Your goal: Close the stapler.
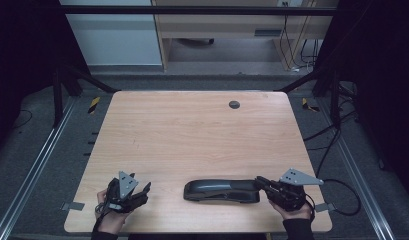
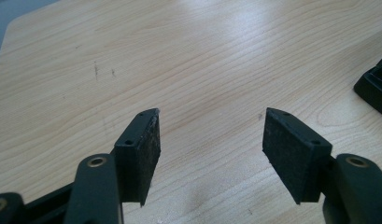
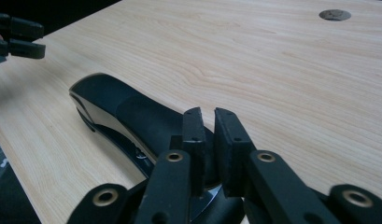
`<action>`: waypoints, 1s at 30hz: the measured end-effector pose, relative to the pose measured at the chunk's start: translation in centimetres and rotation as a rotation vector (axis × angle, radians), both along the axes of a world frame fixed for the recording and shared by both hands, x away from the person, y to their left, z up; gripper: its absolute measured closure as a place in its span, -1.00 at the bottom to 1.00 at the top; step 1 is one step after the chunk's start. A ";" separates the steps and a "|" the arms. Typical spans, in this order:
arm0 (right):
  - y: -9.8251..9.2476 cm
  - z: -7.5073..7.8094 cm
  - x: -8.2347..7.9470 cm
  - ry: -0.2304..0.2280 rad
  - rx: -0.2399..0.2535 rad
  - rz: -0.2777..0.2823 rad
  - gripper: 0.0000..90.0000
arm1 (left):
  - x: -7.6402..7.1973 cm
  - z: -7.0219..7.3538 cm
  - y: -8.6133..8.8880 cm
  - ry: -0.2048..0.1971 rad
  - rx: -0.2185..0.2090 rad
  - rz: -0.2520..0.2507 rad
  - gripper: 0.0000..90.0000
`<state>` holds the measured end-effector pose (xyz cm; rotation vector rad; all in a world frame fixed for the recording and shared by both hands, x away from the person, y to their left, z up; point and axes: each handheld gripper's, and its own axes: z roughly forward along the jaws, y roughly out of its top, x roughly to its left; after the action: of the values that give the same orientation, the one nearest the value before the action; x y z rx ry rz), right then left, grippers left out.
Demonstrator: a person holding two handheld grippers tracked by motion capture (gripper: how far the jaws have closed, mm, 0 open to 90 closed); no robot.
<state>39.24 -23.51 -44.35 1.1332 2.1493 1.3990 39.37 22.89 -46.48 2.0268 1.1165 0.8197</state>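
A black stapler (image 1: 222, 191) lies on the worktop (image 1: 192, 135). The right gripper (image 3: 208, 122) hovers at its end, fingers slightly parted, gripping nothing; the left gripper (image 2: 209, 135) has fingers wide open.

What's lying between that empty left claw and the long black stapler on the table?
Nothing visible. Only bare wooden table separates the left gripper, its jaws apart and empty, from the near end of the black stapler. The right gripper sits at the stapler's other end.
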 end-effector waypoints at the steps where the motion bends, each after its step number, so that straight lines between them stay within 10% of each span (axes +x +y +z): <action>1: 0.0 0.1 0.0 -0.003 0.005 0.000 0.80 | 0.0 0.0 0.0 -0.001 -0.001 0.001 -0.19; 15: -0.6 0.8 -0.3 -0.081 -0.036 -0.138 0.25 | 0.1 -0.1 0.1 0.005 0.001 0.001 -0.21; 30: -4.0 -0.8 0.9 0.002 -0.095 -0.355 -0.12 | 0.6 -0.3 0.8 0.012 -0.006 0.010 -0.30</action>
<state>40.12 -27.50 -45.17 1.3955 1.8756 1.1257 39.93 23.67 -46.74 2.0251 1.1355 0.8101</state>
